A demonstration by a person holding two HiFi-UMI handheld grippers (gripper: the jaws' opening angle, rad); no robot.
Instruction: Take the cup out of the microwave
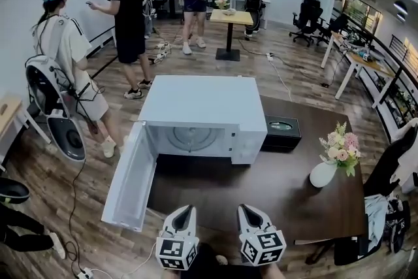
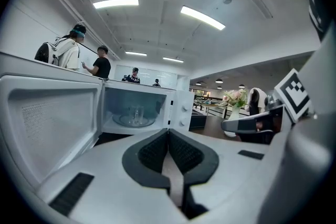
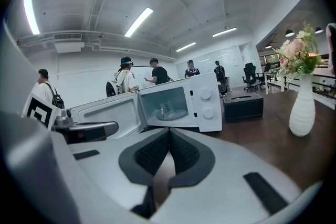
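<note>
Glass cup (image 2: 135,114) faint inside the microwave (image 1: 202,101) (door (image 1: 130,180) open), outline barely visible

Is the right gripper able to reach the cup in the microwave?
Probably yes: the door is swung open and nothing stands between the right gripper and the cup, though its jaws are shut.

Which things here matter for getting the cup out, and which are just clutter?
Job: microwave, its open door, clear cup inside, left gripper, right gripper, both shut.
Lying about: vase of flowers, black box beside the microwave.
</note>
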